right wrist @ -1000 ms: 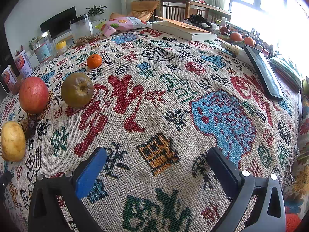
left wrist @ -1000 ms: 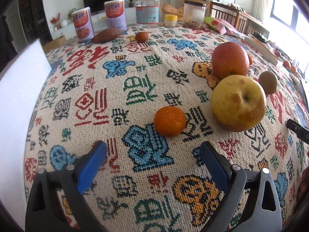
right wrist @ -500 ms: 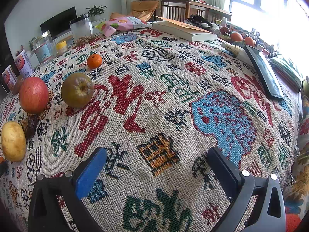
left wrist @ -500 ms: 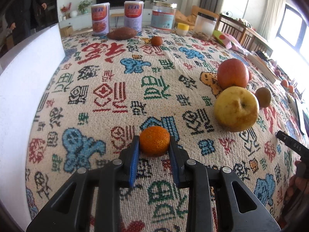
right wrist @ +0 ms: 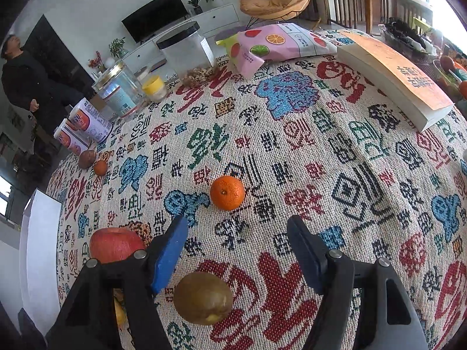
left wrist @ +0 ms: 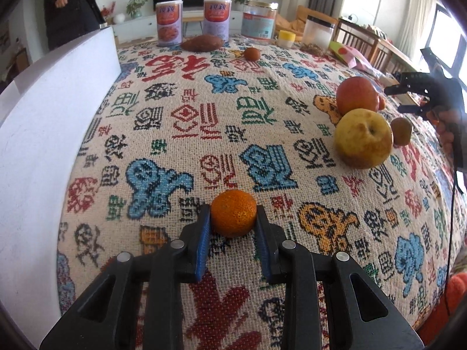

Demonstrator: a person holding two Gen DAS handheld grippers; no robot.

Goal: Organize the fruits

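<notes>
My left gripper (left wrist: 233,218) is shut on a small tangerine (left wrist: 233,217), held low over the patterned tablecloth (left wrist: 262,116). To its right lie a yellow apple (left wrist: 363,138), a red apple (left wrist: 356,95) and a brown-green fruit (left wrist: 402,130). My right gripper (right wrist: 238,221) hangs above the cloth with its jaws closing and its pads touching nothing. The brown-green fruit (right wrist: 203,297) lies below, between the finger bases. A second tangerine (right wrist: 227,192) sits just ahead of the tips. The red apple (right wrist: 115,245) is at the left finger.
A white box (left wrist: 43,116) borders the table's left side. At the far edge stand two cans (left wrist: 169,23), jars (right wrist: 186,51), a sweet potato (left wrist: 202,43) and another small orange fruit (left wrist: 251,53). A snack bag (right wrist: 280,43) and a book (right wrist: 394,73) lie right. A person (right wrist: 26,81) stands behind.
My left gripper shut on the tangerine and drew it back toward the near edge. My right gripper swung left and forward over the brown-green fruit, toward the second tangerine, and its jaws narrowed.
</notes>
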